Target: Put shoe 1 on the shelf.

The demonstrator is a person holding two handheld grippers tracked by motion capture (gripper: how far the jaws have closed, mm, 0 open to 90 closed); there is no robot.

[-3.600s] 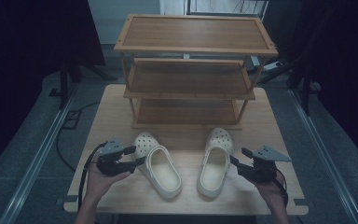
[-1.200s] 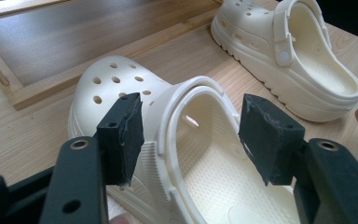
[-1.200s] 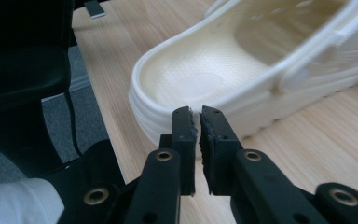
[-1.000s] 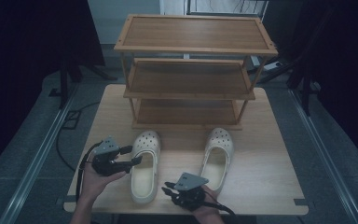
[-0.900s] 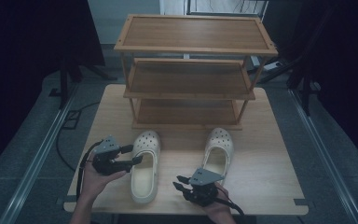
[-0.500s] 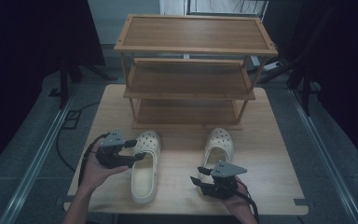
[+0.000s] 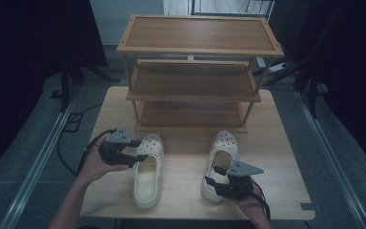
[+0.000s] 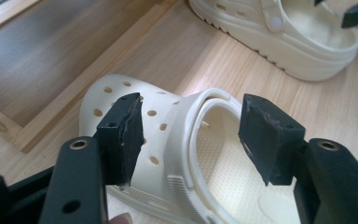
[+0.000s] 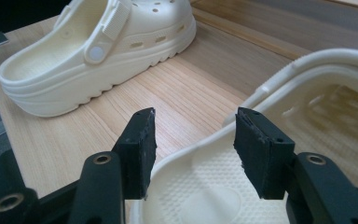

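Two cream clogs lie on the wooden table (image 7: 279,143) in front of the rack. The left clog (image 7: 147,174) points toward the rack. My left gripper (image 7: 138,151) stands open at its left side, and in the left gripper view my left gripper (image 8: 193,135) has its jaws on either side of that clog's (image 8: 168,140) perforated upper, not pressing it. The right clog (image 7: 223,152) lies near the front right. My right gripper (image 7: 213,177) is open at its heel end, and in the right gripper view my right gripper (image 9: 193,149) straddles the clog's (image 9: 317,116) left rim.
A three-tier wooden shoe rack (image 7: 194,81) stands at the back of the table, its shelves bare. The left clog (image 9: 102,51) appears far off in the right gripper view. Black cables trail off the table's left edge (image 7: 83,152). Dark floor surrounds the table.
My right gripper has moved right from the front middle of the table to the right clog's heel. My left gripper shifted slightly forward along the left clog. Both clogs stay put.
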